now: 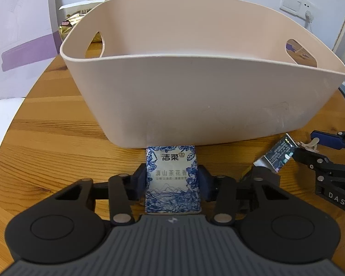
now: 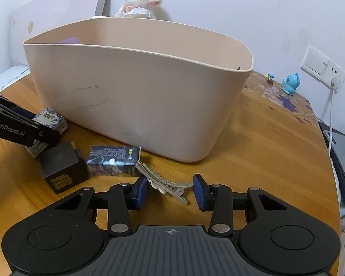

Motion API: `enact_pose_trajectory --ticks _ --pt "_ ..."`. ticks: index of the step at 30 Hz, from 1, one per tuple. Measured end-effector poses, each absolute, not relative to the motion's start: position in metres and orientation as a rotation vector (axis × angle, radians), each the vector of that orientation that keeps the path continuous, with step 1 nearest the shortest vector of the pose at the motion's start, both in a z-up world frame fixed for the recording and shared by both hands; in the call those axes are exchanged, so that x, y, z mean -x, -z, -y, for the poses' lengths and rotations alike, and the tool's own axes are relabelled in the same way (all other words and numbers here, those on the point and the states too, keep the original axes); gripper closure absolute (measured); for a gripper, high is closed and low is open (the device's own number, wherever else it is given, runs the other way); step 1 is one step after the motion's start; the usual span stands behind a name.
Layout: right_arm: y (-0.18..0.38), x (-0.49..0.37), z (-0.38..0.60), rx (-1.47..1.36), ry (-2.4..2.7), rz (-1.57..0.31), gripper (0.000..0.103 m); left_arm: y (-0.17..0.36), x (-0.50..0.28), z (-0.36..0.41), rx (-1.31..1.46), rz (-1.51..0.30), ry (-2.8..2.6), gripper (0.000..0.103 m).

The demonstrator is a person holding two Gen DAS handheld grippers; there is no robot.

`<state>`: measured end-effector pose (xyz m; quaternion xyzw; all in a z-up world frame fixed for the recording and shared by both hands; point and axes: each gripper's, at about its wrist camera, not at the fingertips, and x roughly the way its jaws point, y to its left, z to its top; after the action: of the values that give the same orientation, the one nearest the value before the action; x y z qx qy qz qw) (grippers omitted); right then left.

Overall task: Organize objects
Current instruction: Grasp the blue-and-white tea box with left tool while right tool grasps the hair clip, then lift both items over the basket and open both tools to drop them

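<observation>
A big beige plastic tub (image 1: pixel 195 87) stands on the round wooden table (image 1: pixel 46 142); it also shows in the right wrist view (image 2: pixel 135 105). My left gripper (image 1: pixel 172 181) is shut on a blue-and-white tissue pack (image 1: pixel 172 179) that rests on the table against the tub's near wall; the pack also shows in the right wrist view (image 2: pixel 49 119). My right gripper (image 2: pixel 170 191) is open around a grey hair clip (image 2: pixel 163 180) lying on the table, pads on either side. A dark printed small box (image 2: pixel 113 161) and a black cube box (image 2: pixel 62 168) lie just left of it.
A plush lamb (image 2: pixel 138 0) sits behind the tub by the wall. Small blue figurines (image 2: pixel 291 84) stand at the table's far right, near a wall socket with a white cable (image 2: pixel 331 105). A gold packet (image 1: pixel 69 26) lies behind the tub's left handle.
</observation>
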<state>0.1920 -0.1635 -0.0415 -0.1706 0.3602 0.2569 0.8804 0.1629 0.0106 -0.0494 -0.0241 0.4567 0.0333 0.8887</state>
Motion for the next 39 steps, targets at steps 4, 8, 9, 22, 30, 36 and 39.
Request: enact_pose_trajectory --ticks 4,8,9,22,30,36,39 --pt "0.033 -0.179 0.167 0.335 -0.534 -0.739 0.065 0.048 -0.157 -0.014 0.064 -0.951 -0.047 0.055" --pt "0.02 -0.169 0.174 0.316 -0.531 -0.719 0.065 0.048 -0.152 -0.016 0.062 -0.945 -0.03 0.055" --pt "0.016 -0.166 0.175 0.312 -0.53 -0.711 0.065 0.046 -0.151 -0.017 0.059 -0.94 -0.027 0.055" --pt "-0.055 -0.121 0.192 0.225 -0.513 -0.517 0.065 -0.002 -0.111 -0.034 0.036 -0.825 0.019 0.055" --pt "-0.091 -0.125 0.193 0.202 -0.5 -0.428 0.065 -0.039 -0.103 -0.03 0.025 -0.719 0.054 0.055" --pt "-0.107 -0.135 0.187 0.175 -0.479 -0.38 0.065 -0.066 -0.109 -0.032 0.008 -0.643 0.052 0.055" --pt "-0.111 -0.142 0.182 0.161 -0.473 -0.364 0.065 -0.077 -0.118 -0.033 0.0 -0.613 0.042 0.055"
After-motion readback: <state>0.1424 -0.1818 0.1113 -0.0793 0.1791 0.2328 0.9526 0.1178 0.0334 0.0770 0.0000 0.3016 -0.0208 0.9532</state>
